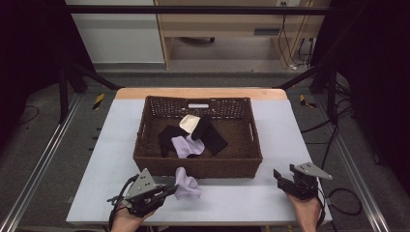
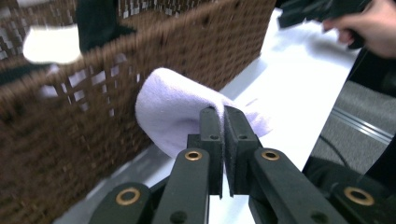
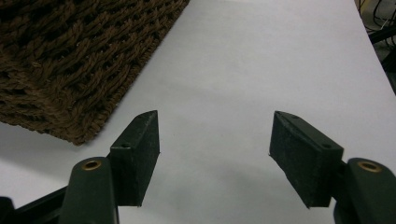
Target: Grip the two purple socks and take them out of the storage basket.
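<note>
A lavender sock (image 1: 186, 185) hangs on the table side of the brown wicker basket (image 1: 203, 167), just in front of its near wall. My left gripper (image 1: 171, 190) is shut on that sock; in the left gripper view the jaws pinch the lavender sock (image 2: 173, 105) at one edge, close to the basket (image 2: 65, 140) wall, with the gripper tips (image 2: 223, 112) pressed together. My right gripper (image 1: 284, 173) rests open near the table's right front corner. In the right gripper view its jaws (image 3: 215, 128) stand wide apart over bare table beside the basket's corner (image 3: 70, 70).
Inside the basket lie black socks (image 1: 212, 135), a white sock (image 1: 189, 122) and another lavender sock (image 1: 186, 145). The pale table top (image 1: 241, 198) runs around the basket. Black frame bars and cables stand at both sides of the table.
</note>
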